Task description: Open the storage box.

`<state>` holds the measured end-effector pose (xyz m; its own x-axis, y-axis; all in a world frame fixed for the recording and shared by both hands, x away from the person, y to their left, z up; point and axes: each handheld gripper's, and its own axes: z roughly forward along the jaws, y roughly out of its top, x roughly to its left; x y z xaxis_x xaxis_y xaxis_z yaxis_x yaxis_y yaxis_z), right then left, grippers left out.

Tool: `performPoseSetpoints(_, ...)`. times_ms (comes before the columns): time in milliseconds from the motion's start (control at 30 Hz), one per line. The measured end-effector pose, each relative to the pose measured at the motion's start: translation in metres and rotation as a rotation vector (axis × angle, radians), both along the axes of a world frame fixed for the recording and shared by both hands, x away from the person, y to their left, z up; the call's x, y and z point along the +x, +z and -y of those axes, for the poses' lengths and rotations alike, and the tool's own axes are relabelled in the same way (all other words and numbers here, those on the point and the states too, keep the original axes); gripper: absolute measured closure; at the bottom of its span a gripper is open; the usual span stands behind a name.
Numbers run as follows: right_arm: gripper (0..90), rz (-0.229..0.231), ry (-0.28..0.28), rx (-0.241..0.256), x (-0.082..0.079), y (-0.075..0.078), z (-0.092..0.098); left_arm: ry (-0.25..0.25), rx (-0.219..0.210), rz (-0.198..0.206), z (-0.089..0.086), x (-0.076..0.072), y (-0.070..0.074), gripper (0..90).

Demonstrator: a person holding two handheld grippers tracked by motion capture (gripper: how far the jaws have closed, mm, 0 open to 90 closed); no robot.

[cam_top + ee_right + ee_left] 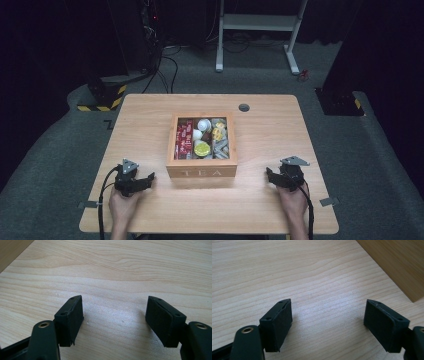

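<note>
An open wooden tea box (201,171) lettered TEA stands mid-table, with red packets (185,138), a white cup (203,125), a yellow round item (202,148) and other small packets inside. My left gripper (148,178) rests on the table to the box's left, open and empty; in the left gripper view (328,315) bare wood lies between its jaws and a corner of the box (397,262) shows at upper right. My right gripper (269,174) rests to the box's right, open and empty; the right gripper view (114,313) shows bare table between its jaws.
The wooden table (150,115) has a grey cable grommet (244,107) behind the box. Beyond it stand a white desk frame (257,30), cables on the floor and yellow-black striped bases (102,97). A sliver of the box (10,250) shows at upper left in the right gripper view.
</note>
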<state>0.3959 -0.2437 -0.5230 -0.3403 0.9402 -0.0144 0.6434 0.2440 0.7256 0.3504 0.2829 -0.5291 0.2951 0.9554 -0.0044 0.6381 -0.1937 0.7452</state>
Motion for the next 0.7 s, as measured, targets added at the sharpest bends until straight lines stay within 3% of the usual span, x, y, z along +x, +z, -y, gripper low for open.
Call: performPoseSetpoints(700, 30.4, 0.002, 0.003, -0.003, 0.0001, 0.0, 0.0, -0.022, 0.006, -0.011, 0.0028, 0.0, 0.0, 17.2)
